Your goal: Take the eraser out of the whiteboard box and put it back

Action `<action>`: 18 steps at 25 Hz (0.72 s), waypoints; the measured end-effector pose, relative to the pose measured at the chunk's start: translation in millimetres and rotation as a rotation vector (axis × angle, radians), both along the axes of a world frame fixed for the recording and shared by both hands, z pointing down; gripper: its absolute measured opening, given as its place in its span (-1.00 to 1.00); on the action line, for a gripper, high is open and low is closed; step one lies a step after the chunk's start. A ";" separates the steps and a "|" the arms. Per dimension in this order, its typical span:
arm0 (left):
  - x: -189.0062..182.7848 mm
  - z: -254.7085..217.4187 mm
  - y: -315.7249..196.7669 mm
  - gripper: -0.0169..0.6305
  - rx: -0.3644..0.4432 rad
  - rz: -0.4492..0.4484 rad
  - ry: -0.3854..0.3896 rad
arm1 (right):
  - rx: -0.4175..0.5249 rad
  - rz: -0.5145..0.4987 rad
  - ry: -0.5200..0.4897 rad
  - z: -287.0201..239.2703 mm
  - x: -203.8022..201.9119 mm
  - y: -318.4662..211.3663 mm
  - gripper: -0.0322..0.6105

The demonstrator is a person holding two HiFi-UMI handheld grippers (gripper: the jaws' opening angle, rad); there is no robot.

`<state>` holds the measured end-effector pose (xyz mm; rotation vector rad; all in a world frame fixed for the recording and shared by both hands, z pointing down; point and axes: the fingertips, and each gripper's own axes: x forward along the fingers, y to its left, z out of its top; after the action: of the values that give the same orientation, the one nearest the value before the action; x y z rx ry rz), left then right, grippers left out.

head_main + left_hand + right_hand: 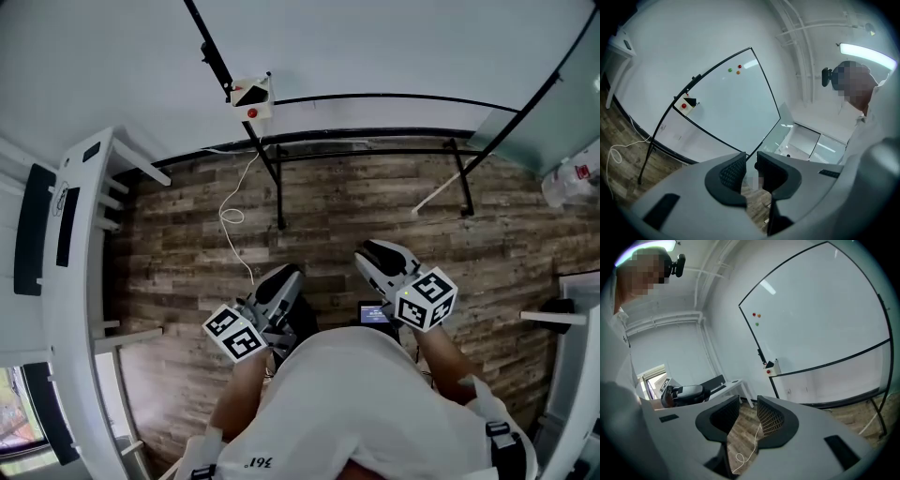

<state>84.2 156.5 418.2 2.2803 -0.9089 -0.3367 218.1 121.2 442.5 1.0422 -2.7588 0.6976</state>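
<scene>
The whiteboard box (253,97) is a small white holder with a red button, fixed on the whiteboard's (726,108) frame. A black eraser (247,94) sits in it. The box also shows in the left gripper view (688,103) and the right gripper view (771,367), far ahead of both jaws. My left gripper (284,275) and right gripper (373,251) hang side by side over the wooden floor, well short of the board. In their own views the left gripper (750,164) and right gripper (748,406) each show a narrow gap with nothing between the pads.
A white desk (80,281) stands along the left, with another device (682,393) on it. A white cable (234,217) lies looped on the floor near the board's black stand legs (278,197). Coloured magnets (735,69) stick to the board. A small screen (375,314) sits by my body.
</scene>
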 end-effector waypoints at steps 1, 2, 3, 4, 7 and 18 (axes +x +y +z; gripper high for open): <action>-8.4 -2.3 -11.0 -0.75 0.003 0.004 -0.002 | 0.003 0.006 0.000 -1.7 -7.5 -10.2 -0.52; -17.3 -4.3 -21.6 -0.75 0.004 0.009 -0.004 | 0.006 0.013 -0.001 -3.8 -15.5 -20.5 -0.52; -26.7 -5.9 -31.7 -0.75 0.004 0.015 -0.005 | 0.008 0.020 -0.004 -6.2 -24.1 -30.9 -0.52; -36.6 -6.8 -41.4 -0.75 0.002 0.022 -0.006 | 0.007 0.028 -0.009 -8.3 -33.4 -41.2 -0.52; -67.8 -7.5 -66.7 -0.75 -0.012 0.040 -0.006 | 0.002 0.047 -0.018 -12.7 -63.7 -67.2 -0.52; -169.1 1.4 -144.7 -0.75 -0.038 0.059 -0.012 | -0.020 0.076 0.008 -8.3 -157.4 -138.6 -0.52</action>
<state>-84.9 11.8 419.6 2.2709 -0.8450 -0.2782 60.8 -17.4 434.2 1.1480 -2.7120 0.7273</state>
